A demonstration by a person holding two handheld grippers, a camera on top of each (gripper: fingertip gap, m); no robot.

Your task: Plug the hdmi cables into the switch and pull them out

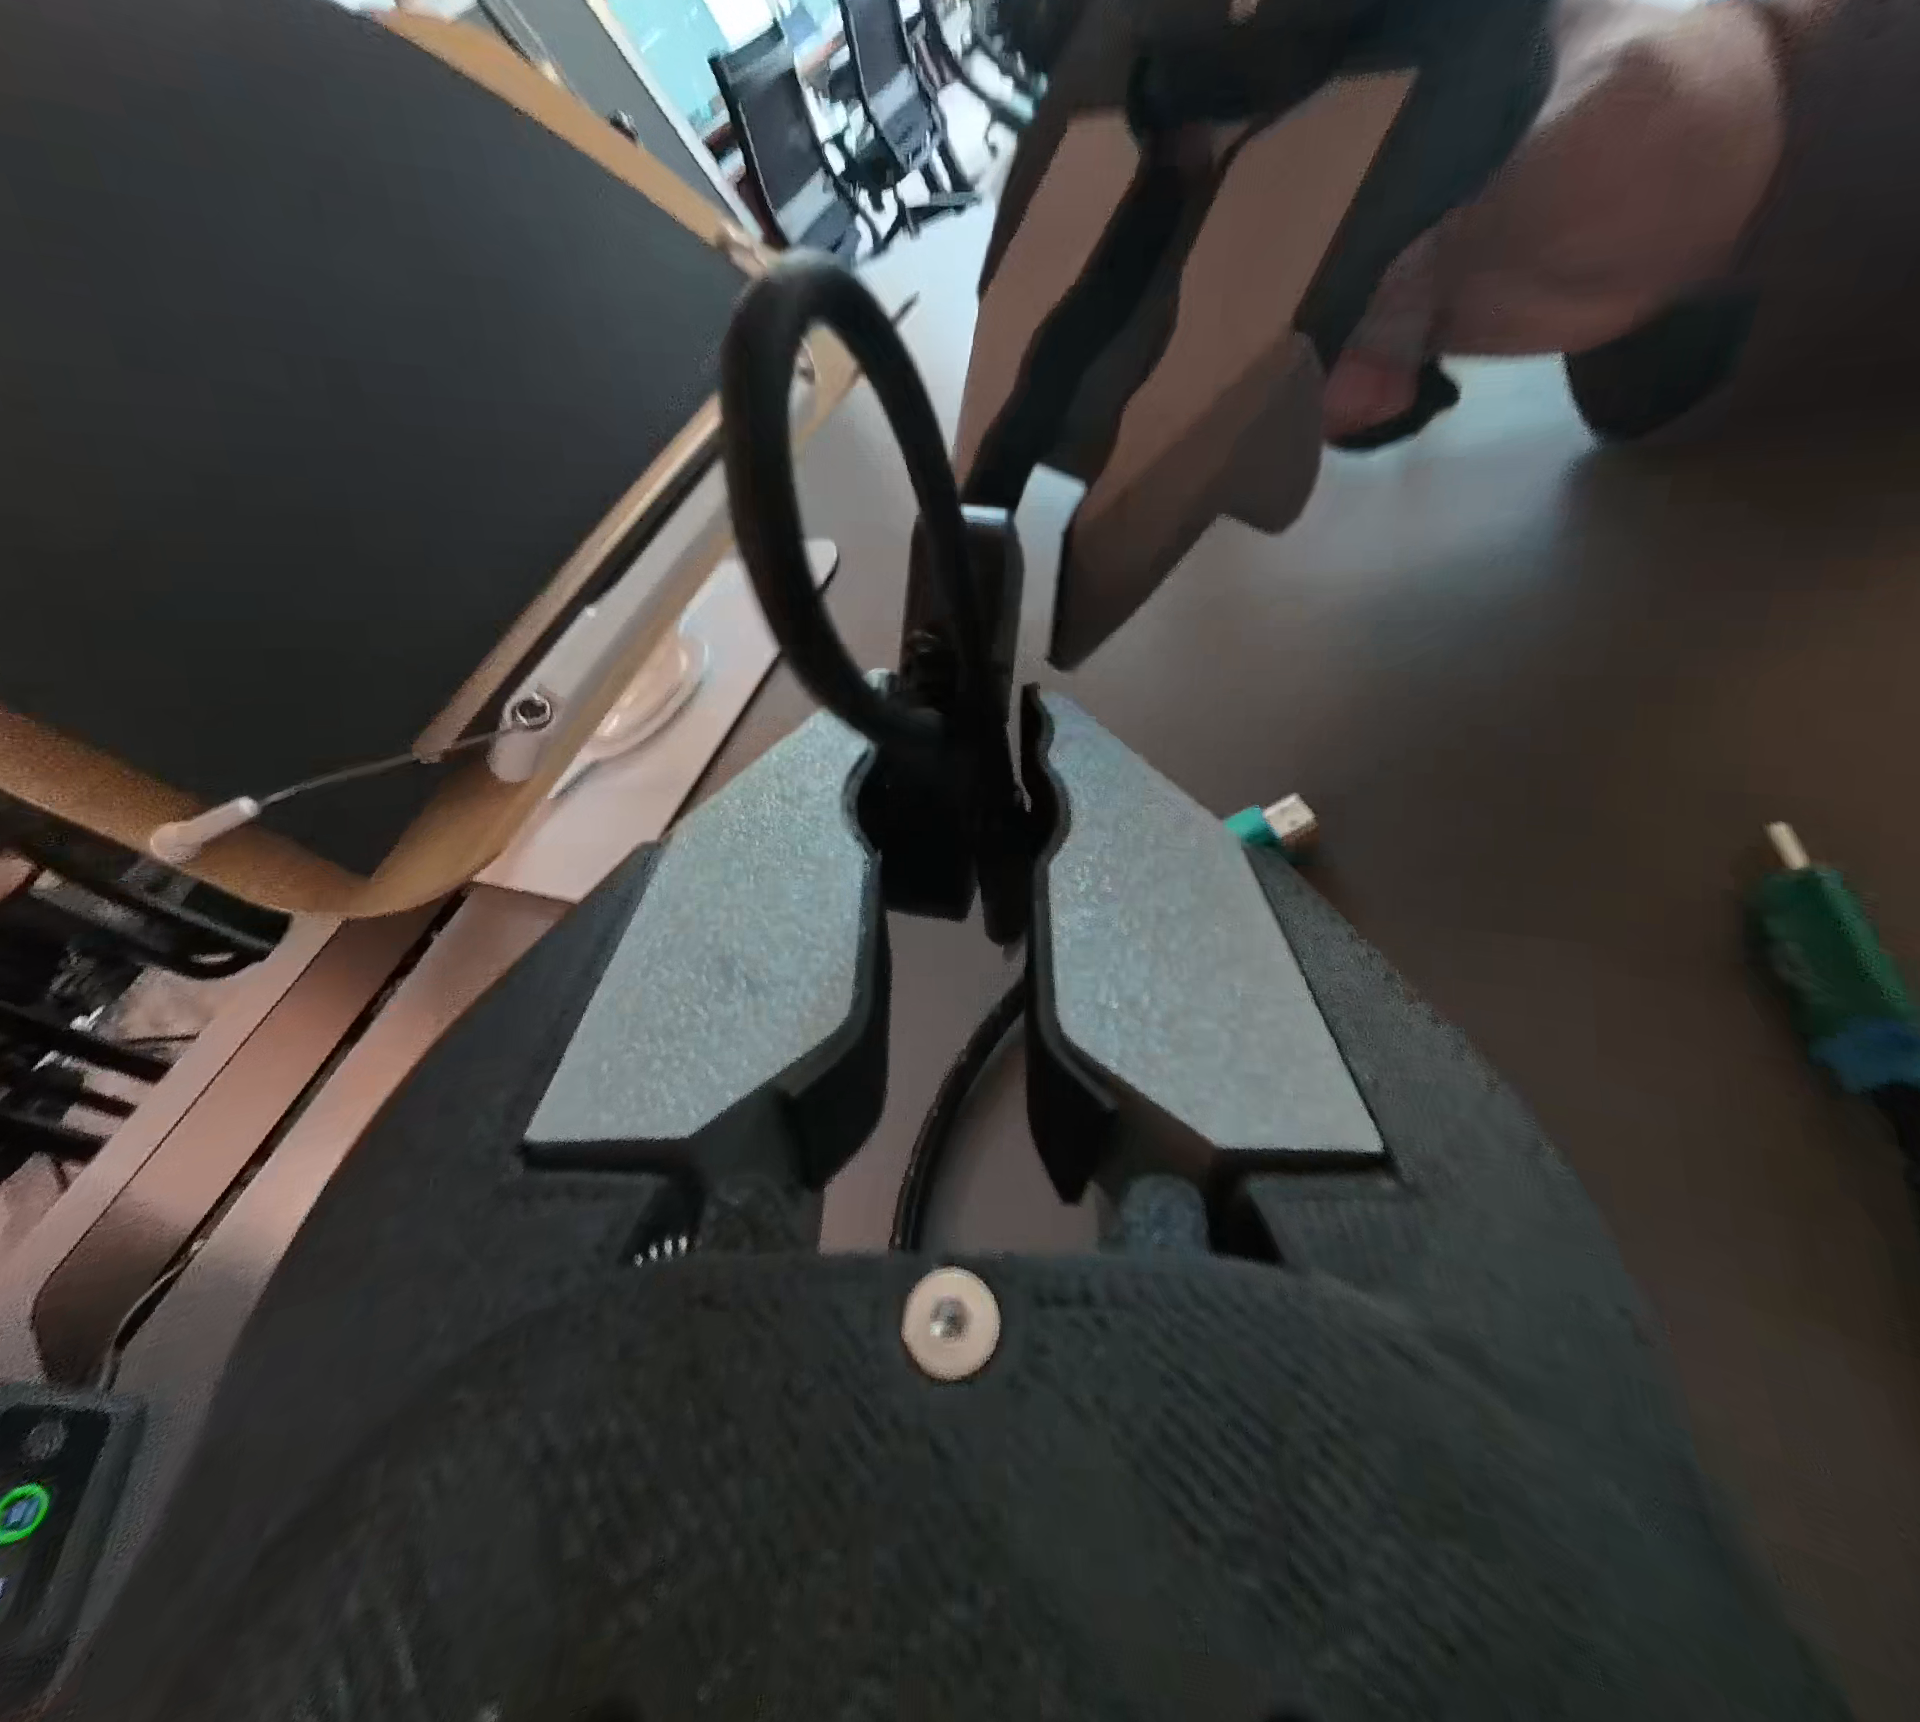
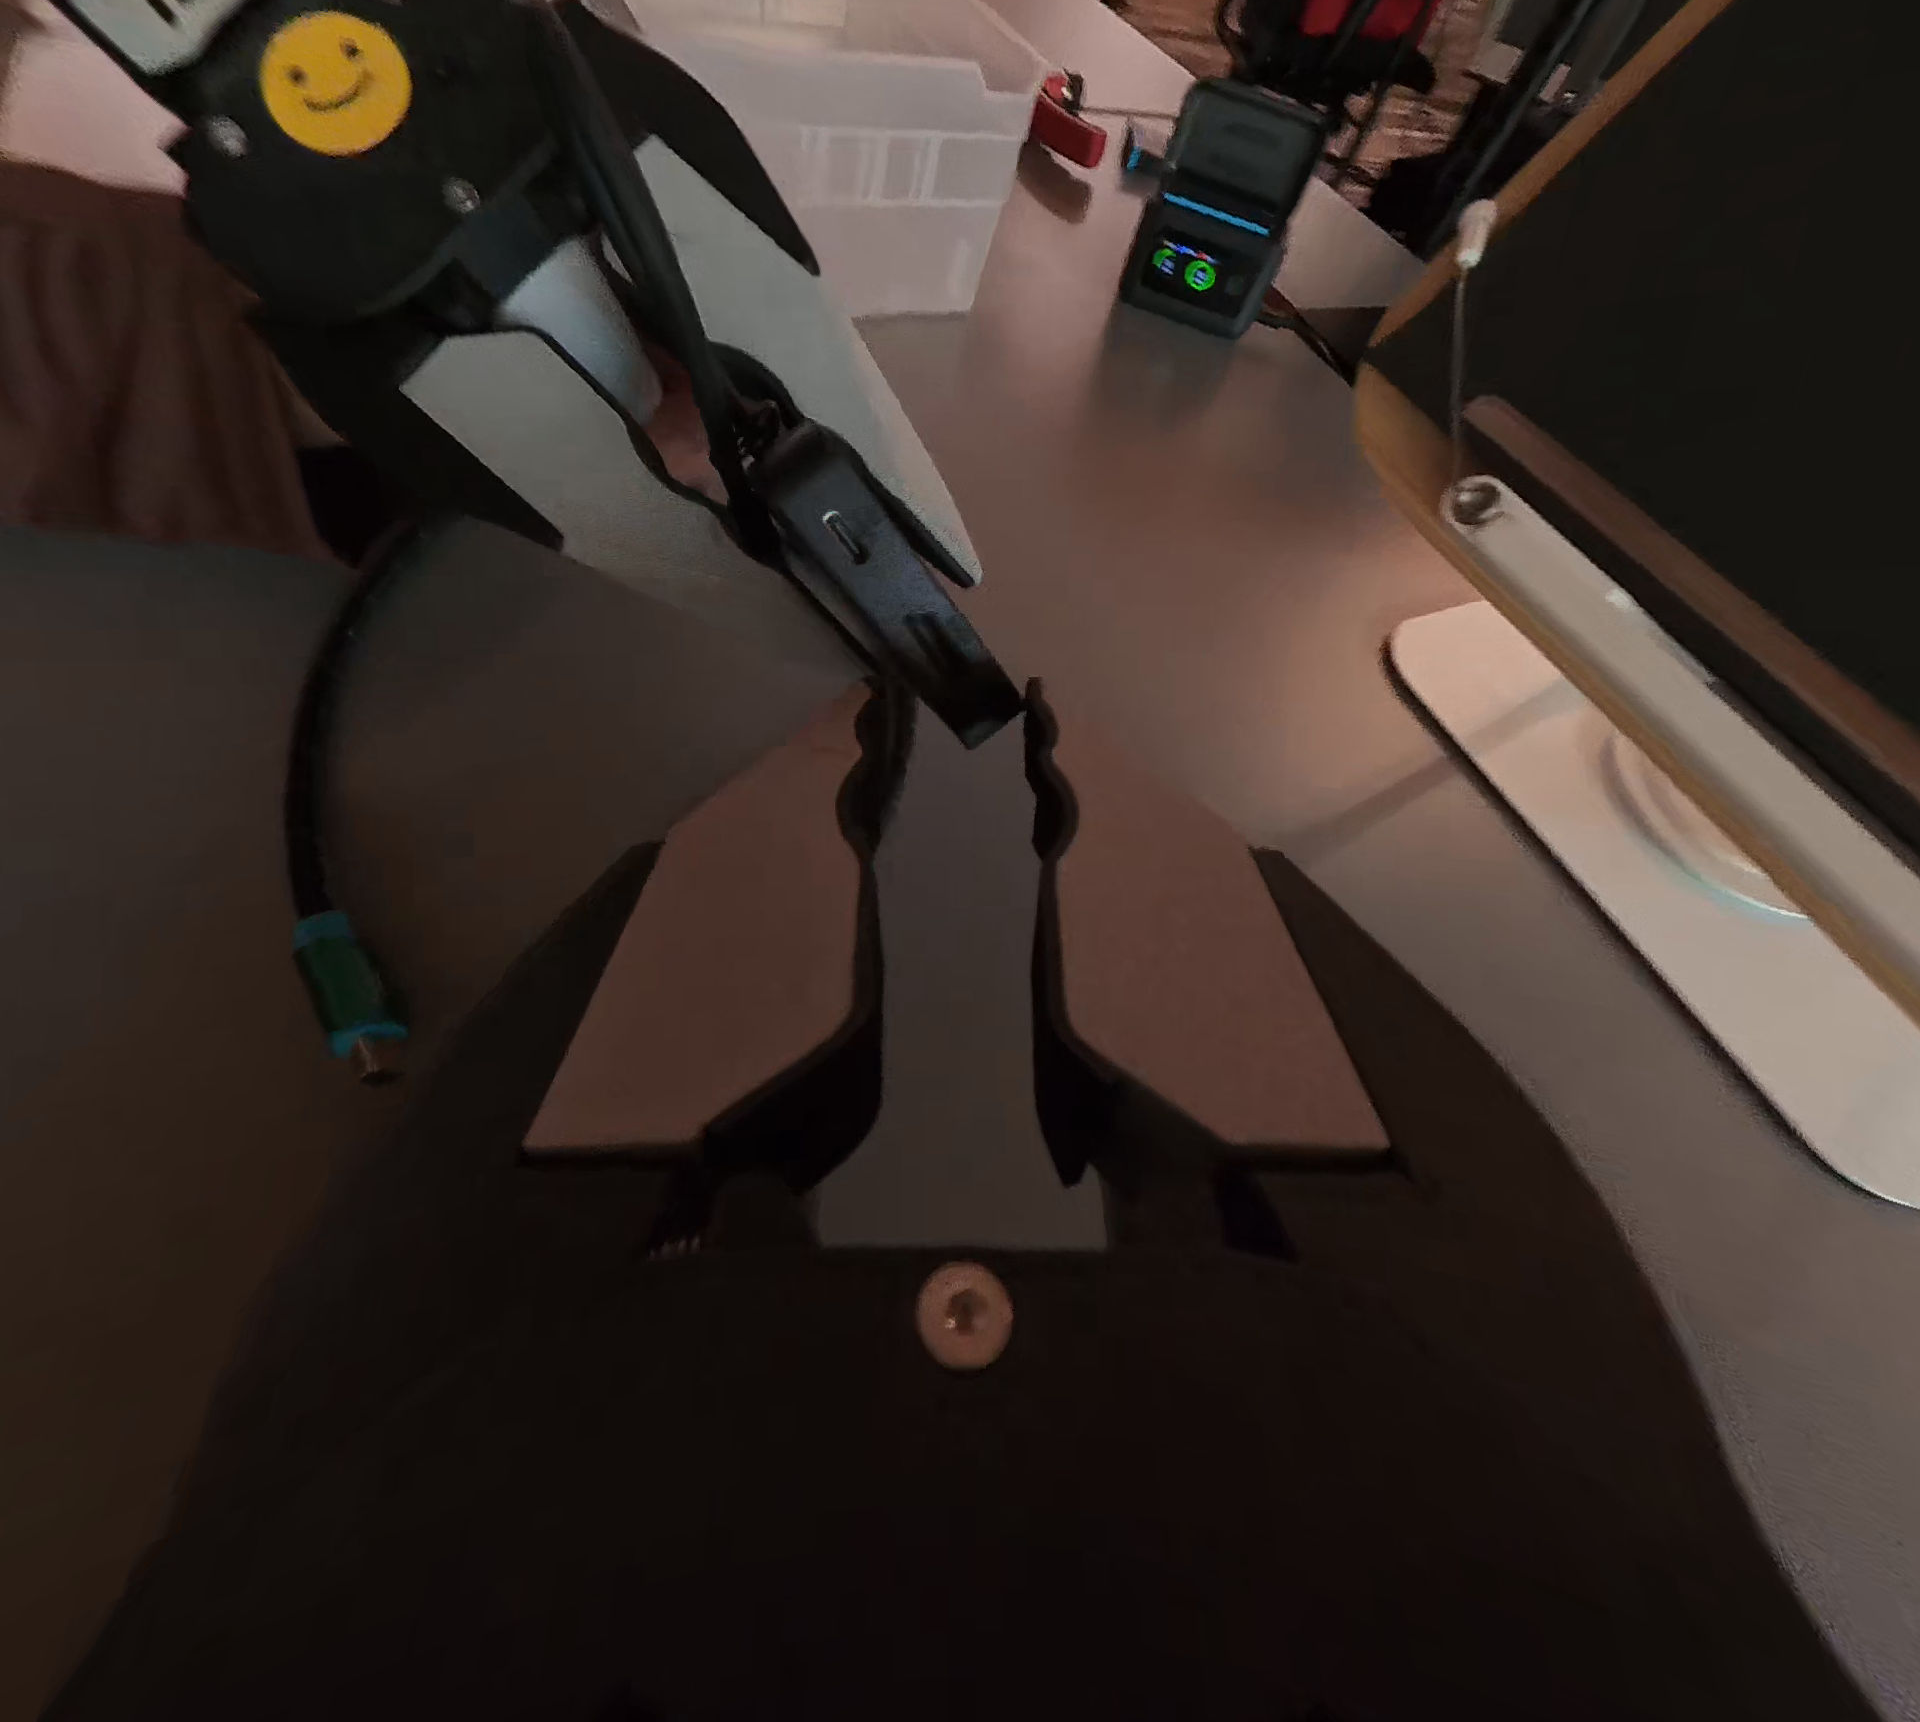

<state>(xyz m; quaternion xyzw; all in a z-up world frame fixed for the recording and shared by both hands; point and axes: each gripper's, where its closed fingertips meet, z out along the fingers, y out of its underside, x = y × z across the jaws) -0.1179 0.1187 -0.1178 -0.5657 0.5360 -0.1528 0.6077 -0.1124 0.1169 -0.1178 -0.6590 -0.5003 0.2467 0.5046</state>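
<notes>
Left hand-held gripper [image 1: 956,799] has the black switch [image 1: 961,706] pinched between its fingertips, clamped tight, holding it up off the tabletop [image 1: 1455,737]. From the right wrist view you can see that same switch [image 2: 883,592] angled down out of the left hand-held gripper [image 2: 831,519], its free end reaching right to the tips of the right hand-held gripper [image 2: 961,737]. Those right jaws stand apart with a clear gap between them, nothing gripped; the switch end sits just at their mouth, and whether it touches a tip I can't tell.

A black cable [image 1: 821,477] loops up off the switch in a tall ring, and in the left wrist view the right hand-held gripper [image 1: 1049,571] comes down from above, tips just beside the switch, a hand [image 1: 1558,218] wrapped around its handle.

Over on the tabletop lies a green-and-blue hdmi plug [image 1: 1839,955], well clear of the switch, and a second green plug [image 1: 1273,820] lies nearer the left fingers. The right wrist view shows one green plug [image 2: 348,986] lying flat, its black lead [image 2: 312,716] curving back toward the switch. A monitor [image 1: 312,322] stands to the left on its pale base [image 2: 1662,893].
</notes>
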